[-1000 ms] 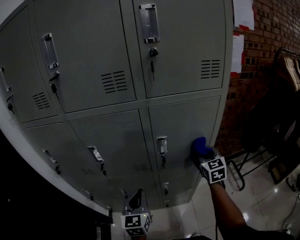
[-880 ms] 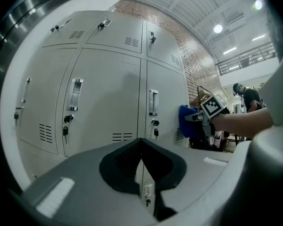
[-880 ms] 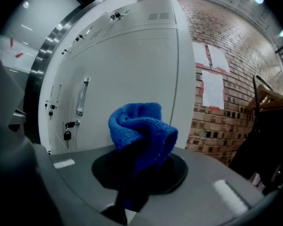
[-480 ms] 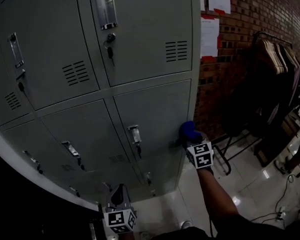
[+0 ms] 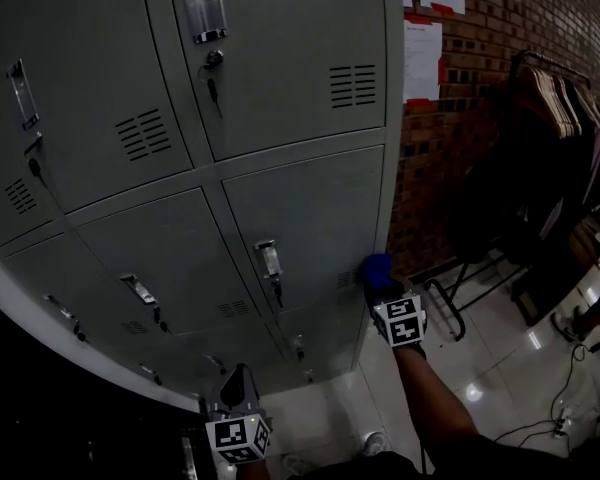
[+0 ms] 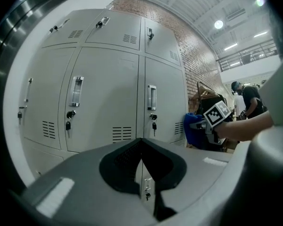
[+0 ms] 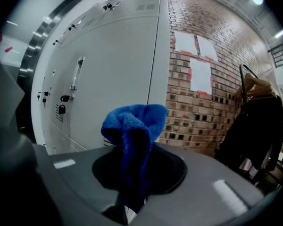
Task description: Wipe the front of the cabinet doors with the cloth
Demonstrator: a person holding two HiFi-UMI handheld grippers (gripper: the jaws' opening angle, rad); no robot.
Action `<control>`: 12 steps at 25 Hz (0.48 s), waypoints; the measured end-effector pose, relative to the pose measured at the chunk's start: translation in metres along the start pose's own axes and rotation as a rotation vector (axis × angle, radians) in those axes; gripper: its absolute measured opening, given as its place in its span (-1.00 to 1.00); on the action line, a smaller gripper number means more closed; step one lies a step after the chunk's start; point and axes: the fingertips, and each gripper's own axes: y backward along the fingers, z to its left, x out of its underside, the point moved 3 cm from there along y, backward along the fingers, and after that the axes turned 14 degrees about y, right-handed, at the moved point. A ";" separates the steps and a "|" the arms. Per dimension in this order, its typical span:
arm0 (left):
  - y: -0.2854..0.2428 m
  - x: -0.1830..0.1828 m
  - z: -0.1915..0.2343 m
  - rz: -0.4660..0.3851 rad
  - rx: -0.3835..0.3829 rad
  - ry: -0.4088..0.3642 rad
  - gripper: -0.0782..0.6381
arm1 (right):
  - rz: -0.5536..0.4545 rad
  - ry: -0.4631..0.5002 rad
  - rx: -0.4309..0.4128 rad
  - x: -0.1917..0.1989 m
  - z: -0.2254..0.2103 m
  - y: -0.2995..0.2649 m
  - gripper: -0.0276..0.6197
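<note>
A bank of grey metal cabinet doors (image 5: pixel 300 208) fills the head view, each with a handle and a key lock. My right gripper (image 5: pixel 380 286) is shut on a bunched blue cloth (image 5: pixel 377 268) that sits against the lower right corner of the middle-row right door, beside its vent slots. In the right gripper view the blue cloth (image 7: pixel 132 131) sticks up from between the jaws, close to the cabinet's right edge (image 7: pixel 153 65). My left gripper (image 5: pixel 238 393) hangs low near the floor, shut on nothing, away from the doors (image 6: pixel 108 102).
A red brick wall (image 5: pixel 480 78) with paper sheets (image 5: pixel 422 58) stands right of the cabinet. A dark rack of clothes and hangers (image 5: pixel 550 158) stands further right on a glossy tiled floor (image 5: pixel 500 378). A person (image 6: pixel 247 100) stands in the far background.
The right gripper and cloth have slid down the door face. The view has shifted slightly up the cabinet. The left gripper has stayed put.
</note>
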 end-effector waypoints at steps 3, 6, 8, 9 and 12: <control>0.001 -0.001 -0.005 0.016 -0.001 -0.012 -0.74 | 0.050 0.009 -0.013 0.004 0.008 -0.016 -0.73; 0.004 0.006 0.008 0.017 -0.022 -0.013 -0.74 | 0.088 0.006 0.004 0.003 0.010 -0.022 -0.73; 0.006 0.006 0.015 0.017 -0.042 -0.007 -0.74 | 0.077 -0.013 -0.003 0.002 0.013 -0.022 -0.73; 0.007 0.007 0.018 0.018 -0.048 -0.003 -0.74 | 0.071 -0.019 -0.012 0.001 0.017 -0.023 -0.73; 0.005 0.007 0.022 0.016 -0.048 0.004 -0.74 | 0.058 -0.012 -0.036 -0.009 0.038 -0.026 -0.74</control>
